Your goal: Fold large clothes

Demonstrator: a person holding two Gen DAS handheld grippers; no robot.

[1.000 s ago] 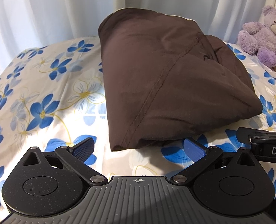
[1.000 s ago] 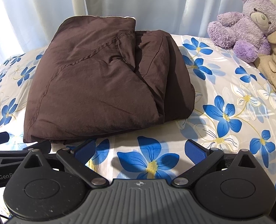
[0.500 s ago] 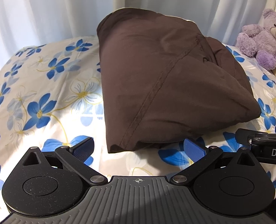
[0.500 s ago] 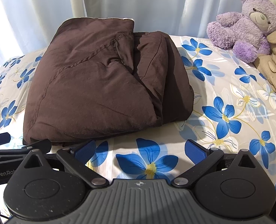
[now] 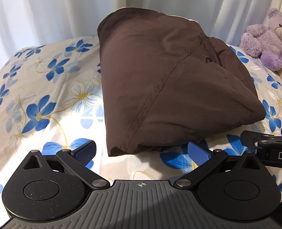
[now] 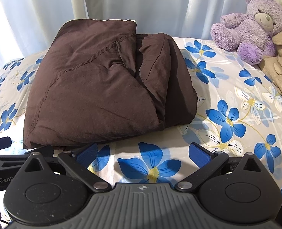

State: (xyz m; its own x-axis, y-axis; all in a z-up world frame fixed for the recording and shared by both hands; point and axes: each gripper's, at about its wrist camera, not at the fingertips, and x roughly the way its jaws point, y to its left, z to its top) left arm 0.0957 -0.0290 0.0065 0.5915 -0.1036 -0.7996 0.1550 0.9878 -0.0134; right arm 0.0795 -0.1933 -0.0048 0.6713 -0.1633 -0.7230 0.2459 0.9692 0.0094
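One dark brown garment lies folded into a thick, puffy bundle on the flowered bedsheet, filling the centre of the left wrist view and the centre-left of the right wrist view. A stitched seam runs diagonally across its top layer, and in the right wrist view a second folded layer shows along its right side.

Both grippers hang just in front of the bundle's near edge, touching nothing. In the lower part of its own frame, the left gripper has its blue-padded jaws spread wide apart, with only sheet between them. The right gripper likewise has its jaws wide apart over a blue flower print. Each gripper's black finger also pokes into the other's view at the frame edge.

White curtains hang across the top of both frames. At the upper right sits a purple teddy bear, leaning against a beige plush toy at the right edge.
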